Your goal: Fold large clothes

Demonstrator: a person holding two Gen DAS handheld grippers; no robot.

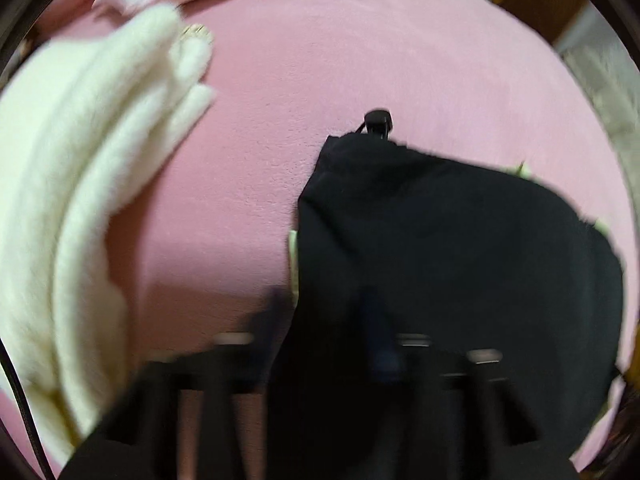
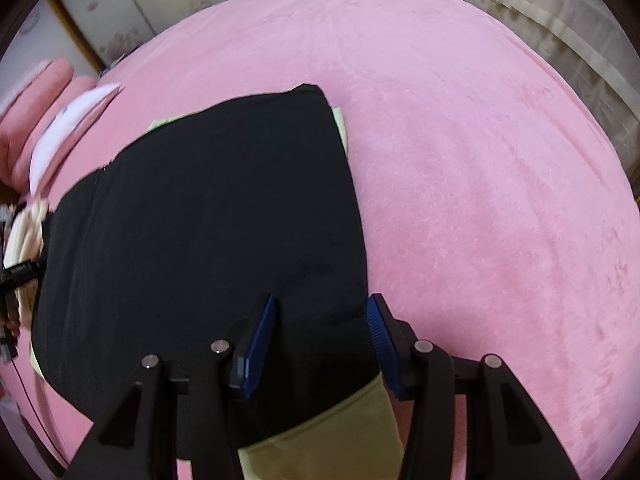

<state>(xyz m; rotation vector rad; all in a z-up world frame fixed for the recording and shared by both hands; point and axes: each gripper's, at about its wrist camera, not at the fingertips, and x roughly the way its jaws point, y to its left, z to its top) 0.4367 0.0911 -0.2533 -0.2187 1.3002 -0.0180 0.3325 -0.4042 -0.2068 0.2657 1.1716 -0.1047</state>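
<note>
Setting: a wide pink plush bed cover (image 2: 480, 160) spread flat, filling most of both wrist views
Black garment (image 2: 200, 220): large dark cloth lying on the pink cover, spread in a broad rounded slab; in the left wrist view it fills the lower right (image 1: 440, 260)
Yellow-green cloth (image 2: 340, 432): pale layer under the black garment, showing as a wide band at its near edge and as thin slivers along its far and right edges
Cream knit garment (image 1: 80, 180): thick, ribbed, bunched in folds on the cover to the left of the black garment, well apart from it
Pink pillows (image 2: 36, 120): stacked at the far left edge of the cover, with a white cloth (image 2: 80, 108) lying against them
Right gripper (image 2: 320, 320): pointing steeply down over the near right edge of the black garment; blue pads (image 2: 260, 340) stand apart, with black cloth between them; neither pad visibly presses on it, so released
Left gripper (image 1: 320, 320): blurred, low over the left edge of the black garment; fingers drawn close together with the dark cloth's edge at them; a grasp on the cloth cannot be made out in the blur
Backdrop: pale floral panels (image 2: 140, 8) with wooden trim beyond the cover
</note>
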